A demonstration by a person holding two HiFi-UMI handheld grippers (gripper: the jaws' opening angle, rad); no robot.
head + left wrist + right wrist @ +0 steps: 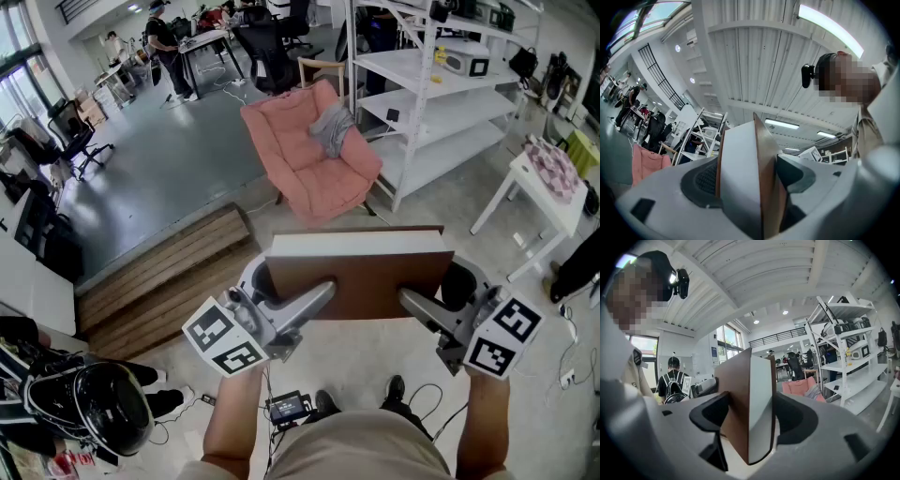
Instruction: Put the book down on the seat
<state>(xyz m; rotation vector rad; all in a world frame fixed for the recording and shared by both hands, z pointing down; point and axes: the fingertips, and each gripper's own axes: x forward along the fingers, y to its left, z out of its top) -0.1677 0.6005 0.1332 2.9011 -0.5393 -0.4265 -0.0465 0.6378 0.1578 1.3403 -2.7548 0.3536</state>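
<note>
Head view: the book [361,272] is held in the air in front of the person, brown cover up. The left tool [300,300] clamps its left edge and the right tool [422,309] its right edge. The pink seat [314,159] stands well apart, beyond it.

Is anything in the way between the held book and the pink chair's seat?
Nothing visible stands between the book and the pink chair. A grey cloth lies at the back of the seat, toward one arm. The rest of the seat is bare.
</note>
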